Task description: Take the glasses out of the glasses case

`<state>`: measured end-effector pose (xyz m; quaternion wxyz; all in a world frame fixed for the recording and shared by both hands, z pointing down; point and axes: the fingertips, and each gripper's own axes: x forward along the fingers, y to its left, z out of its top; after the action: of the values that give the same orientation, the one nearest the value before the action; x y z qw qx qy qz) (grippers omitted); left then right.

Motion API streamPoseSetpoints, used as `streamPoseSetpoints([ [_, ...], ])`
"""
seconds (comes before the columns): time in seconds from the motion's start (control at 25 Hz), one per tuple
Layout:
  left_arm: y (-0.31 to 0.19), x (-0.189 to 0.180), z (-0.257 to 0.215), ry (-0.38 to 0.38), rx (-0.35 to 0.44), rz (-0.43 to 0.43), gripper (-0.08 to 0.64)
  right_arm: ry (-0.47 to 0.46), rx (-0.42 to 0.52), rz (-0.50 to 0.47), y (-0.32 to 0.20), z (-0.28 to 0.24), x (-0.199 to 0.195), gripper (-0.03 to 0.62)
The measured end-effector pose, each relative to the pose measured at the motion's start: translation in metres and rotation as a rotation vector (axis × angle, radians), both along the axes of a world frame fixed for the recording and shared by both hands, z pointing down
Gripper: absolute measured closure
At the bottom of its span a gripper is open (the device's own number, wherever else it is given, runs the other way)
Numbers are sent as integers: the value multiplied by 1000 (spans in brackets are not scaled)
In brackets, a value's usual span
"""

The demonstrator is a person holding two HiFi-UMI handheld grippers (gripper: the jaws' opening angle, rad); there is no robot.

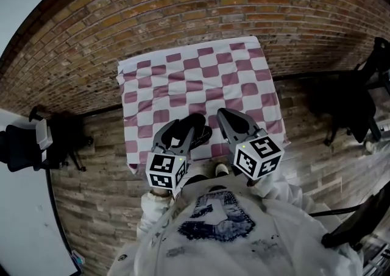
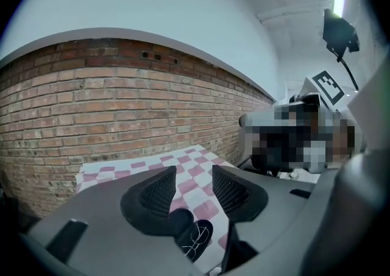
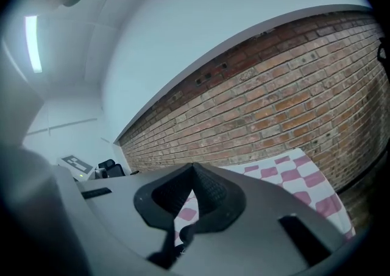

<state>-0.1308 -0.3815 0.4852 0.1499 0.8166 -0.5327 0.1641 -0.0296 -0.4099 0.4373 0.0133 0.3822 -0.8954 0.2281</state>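
Two tools low over the glasses case

Both tools sit at the lower middle of the head view, over the near edge of a tabletop [image 1: 137,147] covered by a pink-and-white checked cloth [image 1: 183,74].

The left tool [image 1: 180,134] is released. In the left gripper view [image 2: 194,174] its ribbed pads stand well apart with only checked cloth showing between them. Just below that gap, at the bottom centre of that view, lies the dark glasses case [image 2: 198,239] with a thin white line drawing on it. In the head view the case [image 1: 202,133] rests on the cloth close to the near edge, partly under the left tool. Whether the tool touches it cannot be told.

The right tool [image 1: 224,116] is just right of the case. In the right gripper view [image 3: 194,168] it is clenched, its pad tips meeting in a point with nothing between them.

A brick wall [image 2: 122,98] rises behind the tabletop, and a black office chair [image 1: 24,147] stands at the left edge of the head view.
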Motion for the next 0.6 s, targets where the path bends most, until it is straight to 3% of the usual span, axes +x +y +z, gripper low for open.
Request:
streamPoseSetpoints([
  [0.24, 1, 6, 22, -53, -69, 64, 333, -12, -17, 15, 0, 6, 10, 578],
  [0.6, -2, 8, 73, -185, -148, 198, 330, -33, -29, 54, -3, 9, 25, 578],
])
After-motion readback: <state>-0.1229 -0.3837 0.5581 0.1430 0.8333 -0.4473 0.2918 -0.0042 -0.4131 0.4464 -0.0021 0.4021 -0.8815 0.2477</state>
